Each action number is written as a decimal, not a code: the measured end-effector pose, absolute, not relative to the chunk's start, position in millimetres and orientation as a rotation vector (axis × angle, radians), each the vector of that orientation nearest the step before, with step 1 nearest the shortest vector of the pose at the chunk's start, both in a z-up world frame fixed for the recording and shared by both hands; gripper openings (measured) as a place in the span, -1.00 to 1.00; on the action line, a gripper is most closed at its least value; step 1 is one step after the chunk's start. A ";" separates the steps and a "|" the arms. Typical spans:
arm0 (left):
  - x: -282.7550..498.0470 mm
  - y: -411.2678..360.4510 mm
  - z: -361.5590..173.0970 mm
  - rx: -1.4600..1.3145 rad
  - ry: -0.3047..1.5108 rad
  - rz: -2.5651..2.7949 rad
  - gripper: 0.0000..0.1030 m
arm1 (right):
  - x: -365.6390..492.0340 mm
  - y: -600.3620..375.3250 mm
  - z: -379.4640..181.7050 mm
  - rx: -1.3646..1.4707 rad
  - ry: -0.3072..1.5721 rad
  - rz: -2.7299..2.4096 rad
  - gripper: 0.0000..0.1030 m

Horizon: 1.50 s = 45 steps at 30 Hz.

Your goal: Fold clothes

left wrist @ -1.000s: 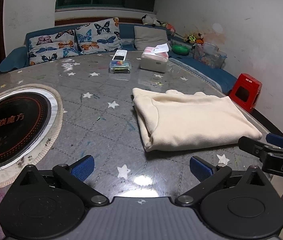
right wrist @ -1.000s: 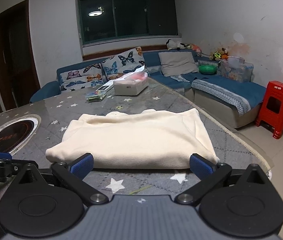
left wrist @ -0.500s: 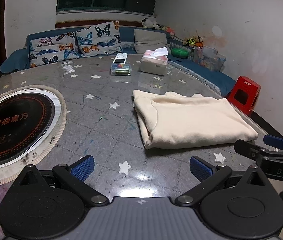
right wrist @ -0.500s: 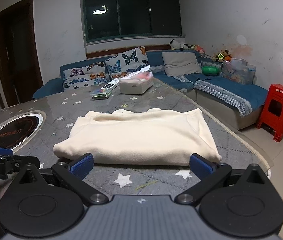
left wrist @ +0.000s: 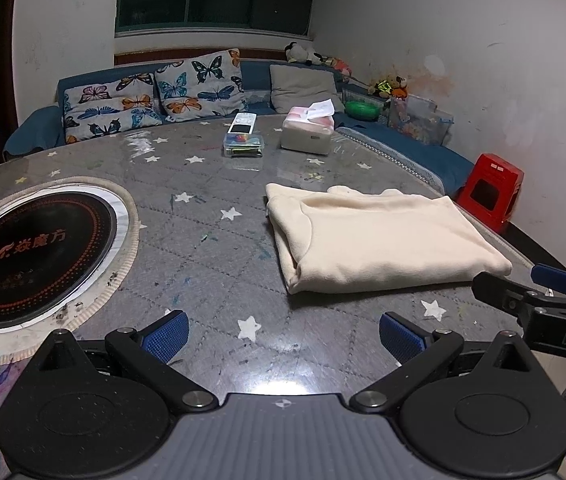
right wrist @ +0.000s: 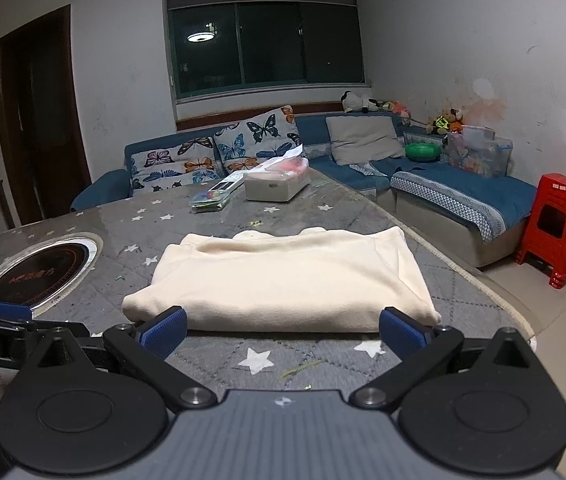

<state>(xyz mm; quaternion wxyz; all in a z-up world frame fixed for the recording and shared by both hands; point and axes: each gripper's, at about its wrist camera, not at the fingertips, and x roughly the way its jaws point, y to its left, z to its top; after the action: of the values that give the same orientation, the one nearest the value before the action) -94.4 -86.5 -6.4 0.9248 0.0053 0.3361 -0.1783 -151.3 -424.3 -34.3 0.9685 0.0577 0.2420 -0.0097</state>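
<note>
On the star-patterned desk (left wrist: pixel 211 248), the round black induction cooktop (left wrist: pixel 35 256) sits far left, the left gripper (left wrist: pixel 281 334) hovers with fingers apart and empty, the folded cream garment (left wrist: pixel 379 240) lies right of centre, and the right gripper (right wrist: pixel 281 330) holds fingers spread just before its near edge.

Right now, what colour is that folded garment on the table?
Plain cream, no pattern: the folded garment shows best in the right wrist view.
</note>
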 end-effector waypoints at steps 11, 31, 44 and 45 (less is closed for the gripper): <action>-110.4 -90.0 1.7 0.026 0.659 -0.360 1.00 | -170.4 -425.3 -26.5 0.124 0.449 -0.015 1.00; -135.2 -84.0 4.8 0.051 0.624 -0.362 1.00 | -194.4 -413.6 -21.6 0.122 0.417 -0.008 1.00; -127.2 -86.3 -2.8 0.064 0.649 -0.356 1.00 | -185.5 -411.2 -26.6 0.124 0.438 0.001 1.00; -125.7 -86.7 -3.4 0.065 0.652 -0.357 1.00 | -184.0 -411.1 -27.2 0.123 0.441 0.001 1.00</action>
<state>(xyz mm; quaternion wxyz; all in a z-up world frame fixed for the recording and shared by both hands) -125.7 -86.7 -3.4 0.9313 0.0316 0.3183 -0.1743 -184.0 -411.1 -27.2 0.9739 0.0612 0.2186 0.0007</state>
